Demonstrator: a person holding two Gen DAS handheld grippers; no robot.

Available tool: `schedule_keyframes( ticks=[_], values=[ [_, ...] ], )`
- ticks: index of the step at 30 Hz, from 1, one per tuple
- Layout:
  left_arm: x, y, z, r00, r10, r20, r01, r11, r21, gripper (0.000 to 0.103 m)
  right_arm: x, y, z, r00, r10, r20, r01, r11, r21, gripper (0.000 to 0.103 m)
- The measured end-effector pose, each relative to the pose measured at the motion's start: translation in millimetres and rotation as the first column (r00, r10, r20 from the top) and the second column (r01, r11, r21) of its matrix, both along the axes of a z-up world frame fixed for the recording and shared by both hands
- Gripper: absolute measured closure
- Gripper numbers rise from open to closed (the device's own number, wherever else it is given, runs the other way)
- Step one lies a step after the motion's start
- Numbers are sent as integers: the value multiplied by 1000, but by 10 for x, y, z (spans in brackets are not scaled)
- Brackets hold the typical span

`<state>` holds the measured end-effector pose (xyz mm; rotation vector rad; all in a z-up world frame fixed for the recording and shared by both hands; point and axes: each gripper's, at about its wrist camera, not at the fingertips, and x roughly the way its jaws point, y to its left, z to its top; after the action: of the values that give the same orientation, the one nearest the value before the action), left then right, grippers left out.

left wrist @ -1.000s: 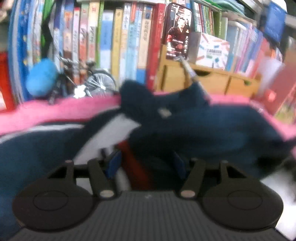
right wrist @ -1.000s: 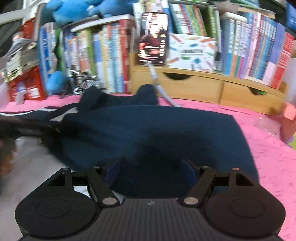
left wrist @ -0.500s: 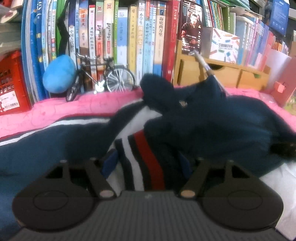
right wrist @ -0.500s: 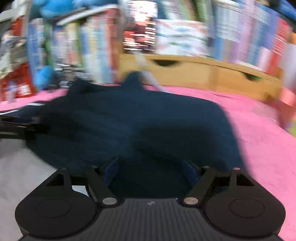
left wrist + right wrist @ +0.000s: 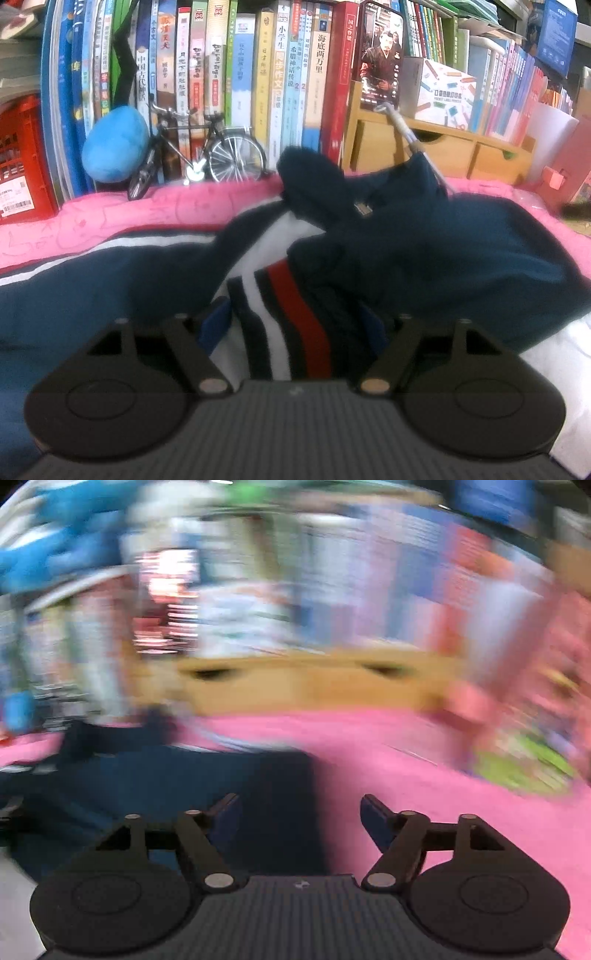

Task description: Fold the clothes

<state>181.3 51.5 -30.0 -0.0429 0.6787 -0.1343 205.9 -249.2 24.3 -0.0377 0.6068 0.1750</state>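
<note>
On the pink blanket lies the navy sweater, bunched, its white and red stripes showing. My left gripper sits low over the striped part; its jaws have just been opening and now stand spread, cloth lying between the fingers but not pinched. My right gripper is spread too, nothing pinched, over the sweater's right edge and bare pink. That view is badly blurred. Behind: books, a model bicycle.
</note>
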Motion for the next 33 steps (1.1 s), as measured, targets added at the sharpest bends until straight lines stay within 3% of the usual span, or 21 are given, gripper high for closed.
schedule_keyframes(
  ticks=[3, 6, 8, 10, 11, 14, 17, 19, 20, 21, 23, 25, 27, 31, 33],
  values=[
    [0, -4, -2, 1000, 0, -1, 0, 1000, 1, 29, 193, 571, -172, 989, 147, -7, -147, 989, -21, 31],
    [1, 0, -2, 1000, 0, 0, 0, 1000, 2, 29, 396, 931, -410, 974, 214, -77, -214, 977, 8, 30],
    [1, -1, -3, 1000, 0, 0, 0, 1000, 3, 28, 543, 930, -512, 975, 194, -107, -196, 981, -8, 28],
    [0, -1, -3, 1000, 0, 1, 0, 1000, 2, 28, 660, 736, -552, 987, 128, -99, -134, 990, -47, 23],
    [-1, -2, -4, 1000, 0, 1, 0, 1000, 2, 28, 721, 567, -566, 992, 72, -101, -78, 995, -57, 14],
    [3, 5, -4, 1000, -6, 1, 6, 1000, -8, 26, 897, 13, -601, 987, -113, -112, 106, 992, -66, 12],
    [2, 17, -4, 1000, -7, 2, 7, 1000, -16, 25, 902, -424, -567, 931, -354, -93, 335, 926, -175, 9],
    [2, 16, -5, 1000, -7, 2, 7, 1000, -17, 27, 850, -615, -522, 878, -475, -52, 447, 855, -263, 20],
    [3, 17, -6, 1000, -7, 2, 7, 1000, -17, 27, 747, -641, -469, 881, -473, -26, 450, 852, -267, 28],
    [3, 17, -8, 1000, -7, 3, 7, 1000, -16, 27, 638, -667, -413, 886, -464, -2, 447, 855, -264, 28],
    [4, 12, -13, 1000, -4, 6, 4, 1000, -8, 27, 403, -684, -269, 918, -396, 12, 392, 905, -165, 26],
    [11, 9, -12, 1000, 0, 9, 0, 1000, -9, 27, 191, -645, -140, 948, -317, 19, 317, 946, -69, 24],
    [18, 12, 20, 1000, -6, 3, 6, 1000, -7, 29, 64, -447, -50, 978, -208, 19, 209, 977, -32, 20],
    [-220, 209, 298, 999, -6, 53, 14, 987, -163, 32, -123, 68, 46, 1000, -7, 20, 7, 1000, -10, 19],
    [-411, 373, 463, 996, 5, 91, 12, 982, -188, 32, -173, 393, 59, 996, 87, 18, -87, 996, -5, 20]
  ],
)
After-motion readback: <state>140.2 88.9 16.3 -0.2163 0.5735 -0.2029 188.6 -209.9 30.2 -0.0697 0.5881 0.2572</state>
